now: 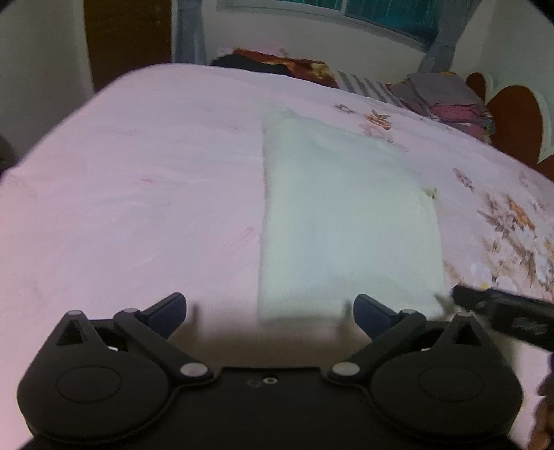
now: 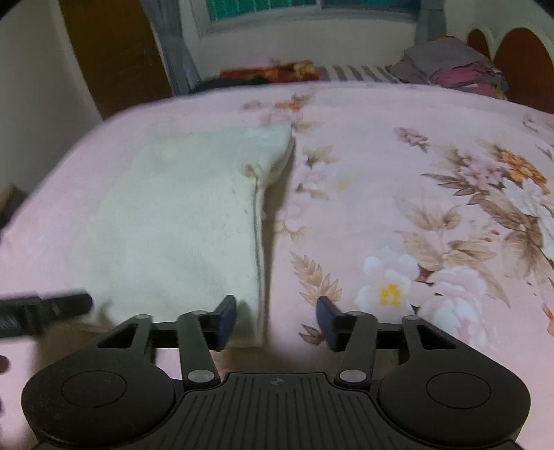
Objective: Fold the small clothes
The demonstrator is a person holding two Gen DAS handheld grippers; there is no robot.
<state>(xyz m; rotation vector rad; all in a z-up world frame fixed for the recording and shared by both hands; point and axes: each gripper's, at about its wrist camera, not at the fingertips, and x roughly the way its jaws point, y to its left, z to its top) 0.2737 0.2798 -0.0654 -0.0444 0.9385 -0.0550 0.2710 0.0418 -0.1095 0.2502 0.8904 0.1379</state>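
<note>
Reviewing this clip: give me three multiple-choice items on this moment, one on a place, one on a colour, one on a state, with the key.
1. Where does the folded garment lie?
A. on the bedspread
B. on a chair
C. in a basket

2. What colour is the garment?
A. dark blue
B. cream white
C. red

3. How do the left gripper and right gripper stand?
A. both clamped on the cloth
B. one holds a hanger
C. both open, gripping nothing

Key: A, it rests flat on the pink floral spread; B, its fabric is pale cream; C, the fingers stand apart in both wrist views.

Pink floral bed (image 2: 415,145); window (image 2: 311,10) behind; brown door (image 2: 114,55) left.
</note>
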